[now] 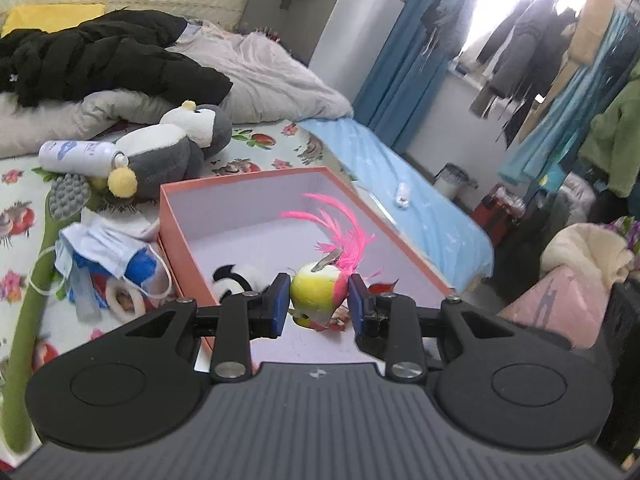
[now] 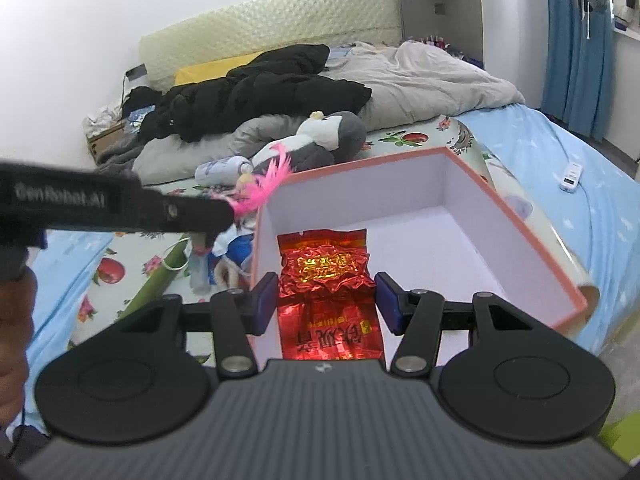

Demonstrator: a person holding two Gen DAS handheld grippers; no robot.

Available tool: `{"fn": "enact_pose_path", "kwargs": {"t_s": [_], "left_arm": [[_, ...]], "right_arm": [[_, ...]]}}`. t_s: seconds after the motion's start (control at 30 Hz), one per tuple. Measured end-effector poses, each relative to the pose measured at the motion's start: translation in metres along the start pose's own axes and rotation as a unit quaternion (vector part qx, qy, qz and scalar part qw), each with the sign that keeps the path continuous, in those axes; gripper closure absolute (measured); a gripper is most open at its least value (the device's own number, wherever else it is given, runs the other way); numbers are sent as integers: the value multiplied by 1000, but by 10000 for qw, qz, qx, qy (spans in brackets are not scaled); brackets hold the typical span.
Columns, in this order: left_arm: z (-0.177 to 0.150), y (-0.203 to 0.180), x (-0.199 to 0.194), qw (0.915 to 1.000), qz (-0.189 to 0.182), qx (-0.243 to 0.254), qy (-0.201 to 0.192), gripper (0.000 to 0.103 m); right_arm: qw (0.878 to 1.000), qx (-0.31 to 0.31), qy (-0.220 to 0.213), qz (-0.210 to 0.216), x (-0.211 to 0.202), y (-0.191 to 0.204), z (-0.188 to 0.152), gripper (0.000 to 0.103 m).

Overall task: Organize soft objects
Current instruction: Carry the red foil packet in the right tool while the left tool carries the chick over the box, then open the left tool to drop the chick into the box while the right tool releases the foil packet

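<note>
My left gripper (image 1: 318, 306) is shut on a small yellow-and-pink toy bird (image 1: 314, 290) with long pink feathers, held above the near part of an orange box (image 1: 240, 204) with a white inside. A black-and-white panda toy (image 1: 240, 276) lies in the box's near left corner. My right gripper (image 2: 326, 300) is shut on a crinkled red foil packet (image 2: 324, 264) over the near left of the same box (image 2: 380, 188). The left gripper (image 2: 220, 218) shows from the side, left of the box, with the bird's feathers (image 2: 264, 188) sticking out. A grey-and-white penguin plush (image 1: 168, 148) lies on the bed behind the box.
On the flowered sheet left of the box lie a white spray can (image 1: 76, 154), a green long-handled brush (image 1: 68, 196) and face masks (image 1: 104, 248). A black jacket (image 1: 100, 56) and a grey quilt (image 2: 420, 76) fill the far bed. A white remote (image 2: 571, 176) lies on the blue sheet at right.
</note>
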State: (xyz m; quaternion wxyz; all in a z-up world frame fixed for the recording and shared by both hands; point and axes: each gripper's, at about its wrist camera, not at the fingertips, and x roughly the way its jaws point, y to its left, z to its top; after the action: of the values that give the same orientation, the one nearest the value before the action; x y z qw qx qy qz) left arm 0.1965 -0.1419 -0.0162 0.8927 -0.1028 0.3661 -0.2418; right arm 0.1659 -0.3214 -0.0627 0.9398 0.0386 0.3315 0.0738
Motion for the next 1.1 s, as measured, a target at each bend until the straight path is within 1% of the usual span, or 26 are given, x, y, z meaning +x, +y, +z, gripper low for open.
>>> {"fn": "enact_pose_path", "kwargs": {"t_s": [0.07, 0.23, 0.3, 0.37, 0.47, 0.57, 0.6, 0.63, 0.67, 0.73, 0.9, 1.1], "left_arm": [[12, 2, 17, 9999, 52, 58, 130, 67], [32, 11, 59, 9984, 86, -44, 557, 67], [35, 15, 72, 9972, 78, -68, 737, 67], [35, 16, 82, 9962, 151, -113, 852, 67], [34, 15, 91, 9952, 196, -89, 959, 67], [31, 14, 97, 9941, 148, -110, 1073, 66], [30, 14, 100, 9935, 151, -85, 1125, 64], [29, 14, 103, 9929, 142, -35, 1181, 58], [28, 14, 106, 9920, 142, 3, 1255, 56], [25, 16, 109, 9912, 190, -2, 1311, 56], [21, 17, 99, 9926, 218, 64, 1191, 56], [22, 14, 72, 9956, 206, 188, 890, 56]], "right_arm": [[9999, 13, 127, 11, 11, -7, 11, 47], [9980, 246, 585, -20, 42, -27, 27, 47], [9961, 378, 793, -94, 54, -35, 28, 47], [9941, 506, 950, -164, 62, -43, 28, 47], [9921, 635, 1053, -244, 68, -52, 25, 47], [9914, 678, 1089, -250, 69, -55, 23, 46], [9913, 678, 1103, -222, 69, -55, 22, 42], [9912, 686, 1108, -220, 69, -56, 22, 42], [9912, 665, 1111, -261, 69, -55, 22, 42], [9919, 573, 1081, -333, 68, -53, 21, 42], [9944, 466, 841, -437, 55, -47, 20, 42], [9968, 454, 512, -419, 32, -38, 18, 42]]}}
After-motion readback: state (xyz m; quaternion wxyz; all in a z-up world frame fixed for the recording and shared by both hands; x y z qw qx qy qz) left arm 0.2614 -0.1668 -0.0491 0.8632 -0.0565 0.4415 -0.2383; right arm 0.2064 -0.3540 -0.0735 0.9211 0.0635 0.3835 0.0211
